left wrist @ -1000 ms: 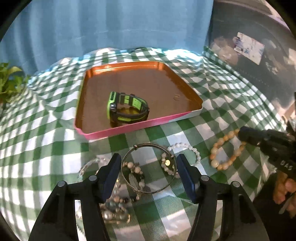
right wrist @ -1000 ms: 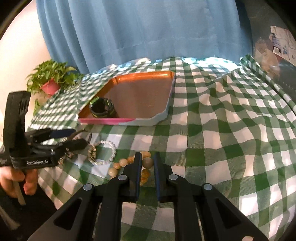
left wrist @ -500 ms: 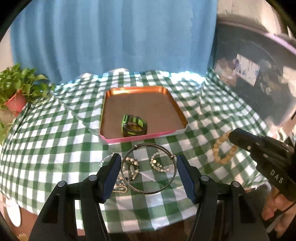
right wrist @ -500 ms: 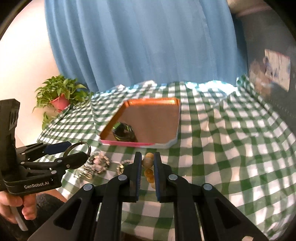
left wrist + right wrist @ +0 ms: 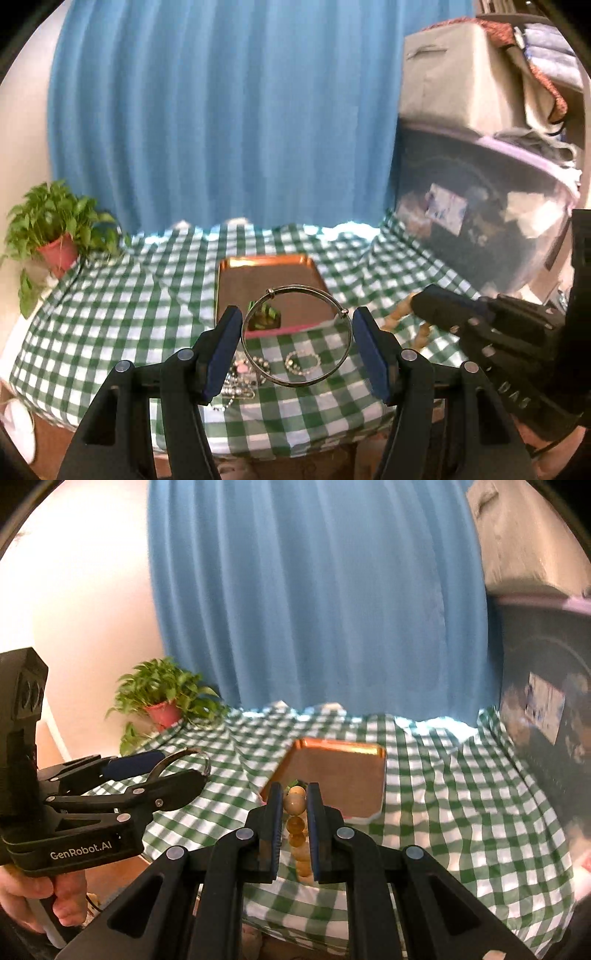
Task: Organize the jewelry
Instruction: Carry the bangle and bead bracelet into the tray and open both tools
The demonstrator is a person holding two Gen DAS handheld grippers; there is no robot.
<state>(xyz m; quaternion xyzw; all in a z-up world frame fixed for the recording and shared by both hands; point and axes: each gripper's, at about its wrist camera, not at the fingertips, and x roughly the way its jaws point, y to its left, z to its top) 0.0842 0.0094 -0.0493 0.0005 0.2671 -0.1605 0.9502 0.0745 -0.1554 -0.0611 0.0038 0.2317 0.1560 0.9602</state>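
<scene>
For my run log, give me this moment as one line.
left gripper: shut on bangle, lifted | right gripper: shut on bead bracelet, lifted | tray: holds watch | other jewelry on cloth

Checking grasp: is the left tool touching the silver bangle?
Touching. Left wrist view: silver bangle spans the left tool, its rim meeting both blue pads.

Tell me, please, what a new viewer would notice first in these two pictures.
The thin metal bangle, clamped between the left claw high above the checked tablecloth. Next, the wooden bead bracelet hanging from the shut right claw. Behind both, the copper tray holds a green watch before a blue curtain.
</scene>
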